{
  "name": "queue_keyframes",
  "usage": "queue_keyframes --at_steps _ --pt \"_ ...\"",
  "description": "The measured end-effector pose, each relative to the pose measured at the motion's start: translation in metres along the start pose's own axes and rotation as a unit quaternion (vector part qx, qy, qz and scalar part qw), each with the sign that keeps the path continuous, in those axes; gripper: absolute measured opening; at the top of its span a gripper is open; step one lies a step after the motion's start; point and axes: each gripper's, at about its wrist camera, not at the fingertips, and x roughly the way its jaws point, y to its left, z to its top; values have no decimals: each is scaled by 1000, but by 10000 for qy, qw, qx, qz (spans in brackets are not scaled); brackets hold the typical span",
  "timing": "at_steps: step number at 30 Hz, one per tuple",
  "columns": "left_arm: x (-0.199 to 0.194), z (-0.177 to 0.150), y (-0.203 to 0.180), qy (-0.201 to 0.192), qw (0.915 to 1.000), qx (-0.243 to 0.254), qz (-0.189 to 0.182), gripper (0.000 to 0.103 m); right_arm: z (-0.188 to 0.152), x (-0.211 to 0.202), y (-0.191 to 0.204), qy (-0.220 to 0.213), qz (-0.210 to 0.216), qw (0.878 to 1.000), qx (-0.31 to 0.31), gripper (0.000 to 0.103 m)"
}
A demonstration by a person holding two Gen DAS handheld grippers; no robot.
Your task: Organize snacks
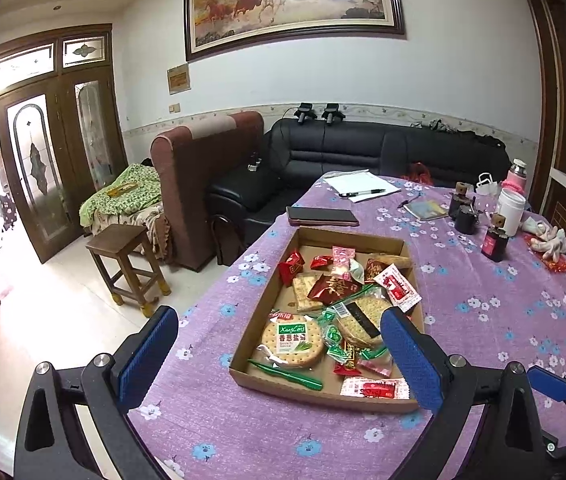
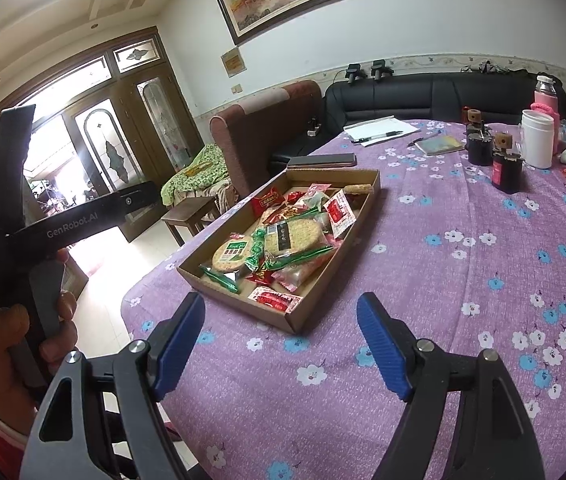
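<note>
The left tongs hang spread wide and empty above the near end of the cardboard tray, which sits on the desk under a purple flowered cloth. The right tongs are likewise spread and pinching nothing, hovering over bare cloth just short of the tray's near corner; the tray lies toward 12 o'clock from them.

Working left to right across the tray in the left wrist view: a green wrapped stick lies along the near wall at about 7 o'clock, thin and slick, likely to slide unless taken across its middle. Beside it the round cracker pack with a green label looks light but brittle; a gentle pinch on the crimped film edge seems safer than squeezing the biscuit. The dark red pouch near the centre is soft, crinkly foil, easy to take by a corner. To its right, toward 3 o'clock, the second cracker pack with a black band is partly hidden by the left tongs' right finger and equally fragile. At the near wall, around 5 o'clock, a flat red-and-white sachet lies flush on the cardboard and would probably need lifting by its serrated edge.

The snacks are a jumbled, overlapping pile of red, green and white wrappers.
</note>
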Motion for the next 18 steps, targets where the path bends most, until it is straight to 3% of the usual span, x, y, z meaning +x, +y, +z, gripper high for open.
queue_keyframes --at_steps 8,11,18 --pt "-7 -1 10 -198 9988 -342 -273 102 0 0 0 -3 2 10000 -6 78" --pt "-11 -2 6 -345 9991 -233 -85 102 -1 -1 0 -2 7 10000 -2 78" --pt "-12 0 2 -306 9988 -189 -339 102 -2 -2 2 -8 9 10000 -70 78"
